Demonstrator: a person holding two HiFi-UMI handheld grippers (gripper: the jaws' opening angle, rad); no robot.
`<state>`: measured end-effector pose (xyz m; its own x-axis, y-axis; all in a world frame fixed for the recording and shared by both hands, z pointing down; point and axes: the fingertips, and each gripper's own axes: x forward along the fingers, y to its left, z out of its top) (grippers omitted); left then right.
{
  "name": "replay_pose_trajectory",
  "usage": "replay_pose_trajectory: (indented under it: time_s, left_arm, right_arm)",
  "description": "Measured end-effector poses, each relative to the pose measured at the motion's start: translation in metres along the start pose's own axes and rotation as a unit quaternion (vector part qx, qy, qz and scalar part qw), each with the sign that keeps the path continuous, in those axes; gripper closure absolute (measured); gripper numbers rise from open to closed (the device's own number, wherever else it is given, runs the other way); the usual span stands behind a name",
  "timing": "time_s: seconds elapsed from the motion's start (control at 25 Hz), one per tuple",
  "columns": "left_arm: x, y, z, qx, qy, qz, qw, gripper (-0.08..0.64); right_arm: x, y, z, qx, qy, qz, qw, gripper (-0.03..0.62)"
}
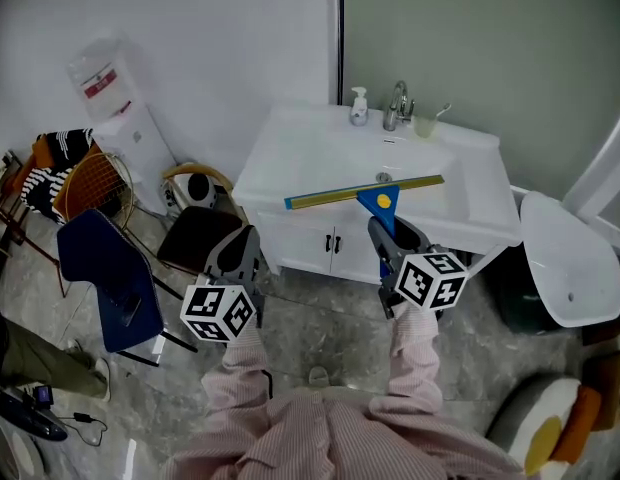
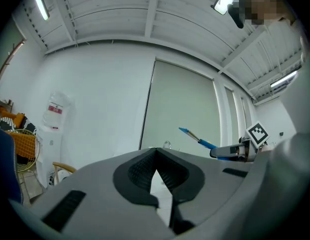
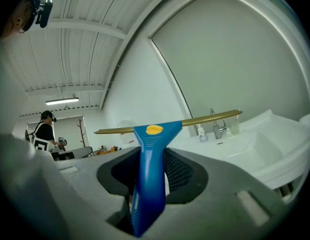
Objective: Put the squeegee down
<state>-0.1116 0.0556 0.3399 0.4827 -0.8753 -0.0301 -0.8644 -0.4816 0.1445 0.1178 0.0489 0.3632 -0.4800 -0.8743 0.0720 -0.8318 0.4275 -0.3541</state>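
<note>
A: Nearest the lens are the striped sleeves [image 1: 415,363], then both tools out front. What about the left gripper [image 1: 247,236]?
B: I've got it pointing level, fingertips pressed together, nothing between them. It's empty and off to the side of the work.
A: And the right gripper [image 3: 154,156]?
B: It's pinching the squeegee [image 3: 153,134] by the blue handle, with a pad clamped on each side. The head sticks out past the tips, yellow dot facing up.
A: Where is it in the scene?
B: In the air, held level. In the head view the gold blade bar runs crosswise over the front of the white washbasin [image 1: 290,153]. In the right gripper view the basin and tap [image 1: 397,106] are ahead and to the right. It's touching nothing that I can see.
A: How will it handle?
B: Light, I judge. The plastic handle looks stiff and smooth, so it may be a bit slippery in the pads. The bar is long and rigid, and I'd expect its rubber edge to be soft. A wide bar on a narrow handle could twist in a loose pinch if one end knocks the basin rim.
A: Best place to hold it?
B: On the handle, close under the ribbed head. Never the blade edge.
A: Is it fragile?
B: I doubt it. Laying it flat on the washbasin top should do. It's not set down yet.
</note>
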Motion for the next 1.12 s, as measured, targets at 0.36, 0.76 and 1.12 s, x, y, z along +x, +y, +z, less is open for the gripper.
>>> replay_pose_trajectory:
  time_s: [0.36, 0.76, 1.12]
  left_arm:
    - [0.033, 0.039, 0.001, -0.006, 0.002, -0.001, 1.0, 0.558]
    - [0.055, 0.075, -0.009, -0.015, 0.01, 0.016, 0.9997, 0.558]
    - [0.103, 0.115, -0.009, -0.019, 0.021, 0.03, 0.9992, 0.558]
  right_arm:
    - [0.054, -0.008, -0.003, 0.013, 0.001, -0.003, 1.0, 0.456]
    - [0.103, -0.013, -0.012, 0.021, 0.018, 0.009, 1.0, 0.456]
    - [0.17, -0.035, -0.002, 0.028, 0.03, 0.018, 0.999, 0.456]
